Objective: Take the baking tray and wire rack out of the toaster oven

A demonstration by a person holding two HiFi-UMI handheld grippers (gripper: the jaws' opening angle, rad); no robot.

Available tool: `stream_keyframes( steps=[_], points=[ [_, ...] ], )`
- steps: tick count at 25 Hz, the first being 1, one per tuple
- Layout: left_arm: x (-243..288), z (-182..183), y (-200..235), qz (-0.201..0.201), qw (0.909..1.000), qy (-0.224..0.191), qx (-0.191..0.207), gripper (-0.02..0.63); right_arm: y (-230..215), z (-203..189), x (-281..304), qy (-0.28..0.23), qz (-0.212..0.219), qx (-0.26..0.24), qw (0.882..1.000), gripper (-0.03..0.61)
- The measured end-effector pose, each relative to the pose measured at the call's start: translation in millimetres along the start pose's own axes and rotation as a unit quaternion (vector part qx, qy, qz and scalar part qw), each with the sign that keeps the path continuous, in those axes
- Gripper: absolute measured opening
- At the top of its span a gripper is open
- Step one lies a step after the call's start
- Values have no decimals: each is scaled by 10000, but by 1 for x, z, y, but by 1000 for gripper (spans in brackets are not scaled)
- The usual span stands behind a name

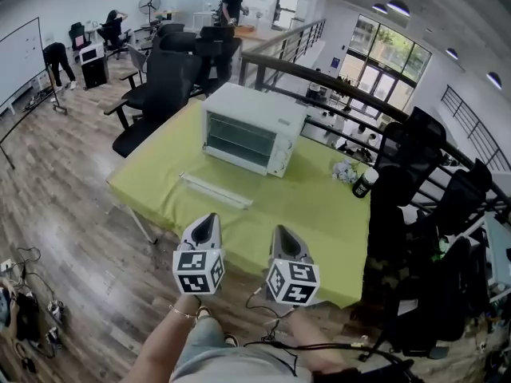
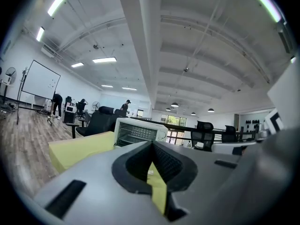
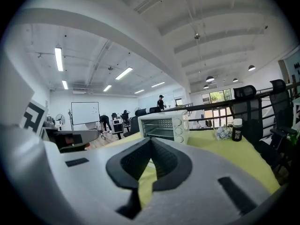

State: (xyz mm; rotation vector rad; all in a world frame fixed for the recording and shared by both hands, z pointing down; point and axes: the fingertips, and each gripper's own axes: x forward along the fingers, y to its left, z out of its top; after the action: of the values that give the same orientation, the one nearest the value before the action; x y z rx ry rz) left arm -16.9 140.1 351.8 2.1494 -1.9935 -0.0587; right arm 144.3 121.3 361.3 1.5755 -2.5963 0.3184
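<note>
Shut and empty, my left gripper [image 1: 206, 228] and right gripper [image 1: 285, 238] hover side by side at the near edge of the green table [image 1: 319, 214]. The toaster oven [image 1: 251, 130] stands straight ahead and well apart, its long side across my approach and its mouth angled slightly toward the left. The wire rack [image 3: 158, 129] shows inside, but I cannot pick out the baking tray. No lettering is legible.

The left gripper [image 1: 209, 218] and right gripper [image 1: 281, 231] are held side by side, pointing forward and nearly level, each with its fingers [image 2: 136, 162] pressed together, empty.
</note>
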Motion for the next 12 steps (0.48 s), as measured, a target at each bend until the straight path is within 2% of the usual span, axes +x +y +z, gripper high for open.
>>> stream_keyframes(
  steps=[8,12],
  points=[
    [81,1,40,-200,9997,102,-14,-6,-13,2,80,60,-265,86,9996,2],
    [126,17,76,-366,9992,152,-20,-6,2,16,132,43,-401,160,9991,2]
  ],
)
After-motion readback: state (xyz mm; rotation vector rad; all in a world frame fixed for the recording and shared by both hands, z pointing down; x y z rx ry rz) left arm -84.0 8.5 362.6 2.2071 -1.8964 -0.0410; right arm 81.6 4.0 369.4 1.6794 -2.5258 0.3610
